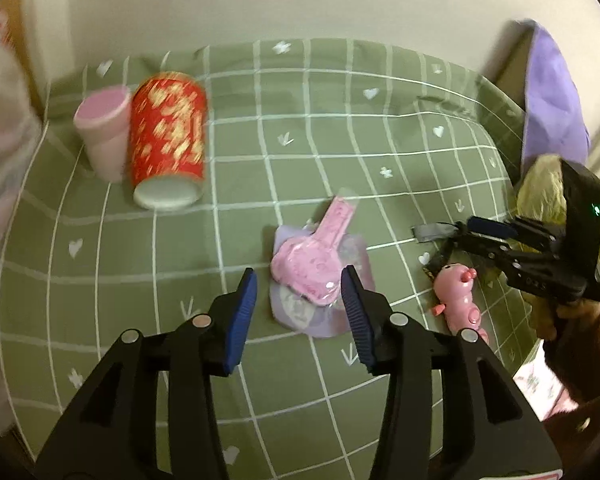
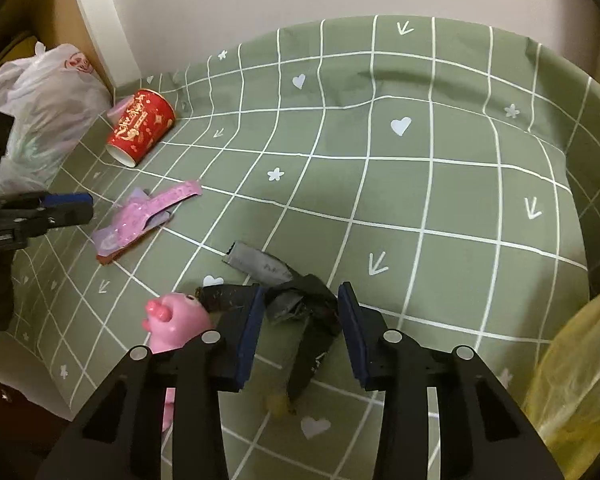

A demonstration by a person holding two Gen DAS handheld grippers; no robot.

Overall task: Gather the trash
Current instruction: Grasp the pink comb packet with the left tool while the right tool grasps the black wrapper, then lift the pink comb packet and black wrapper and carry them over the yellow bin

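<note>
A pink and lilac plastic package (image 1: pixel 310 276) lies on the green checked cloth (image 1: pixel 300 140). My left gripper (image 1: pixel 300 286) is open, its blue pads on either side of the package's near end. The package also shows in the right wrist view (image 2: pixel 140 216). My right gripper (image 2: pixel 300 312) is open around a crumpled black and grey wrapper (image 2: pixel 296 300); it also shows in the left wrist view (image 1: pixel 466 230). A red paper cup (image 1: pixel 166 140) lies on its side at the back left, also in the right wrist view (image 2: pixel 142 130).
A pink cup (image 1: pixel 102 130) sits beside the red cup. A pink pig toy (image 2: pixel 176 320) lies left of my right gripper. A white plastic bag (image 2: pixel 44 108) is at the left edge, a yellow bag (image 2: pixel 580 380) at the right. A purple cloth (image 1: pixel 552 96) hangs far right.
</note>
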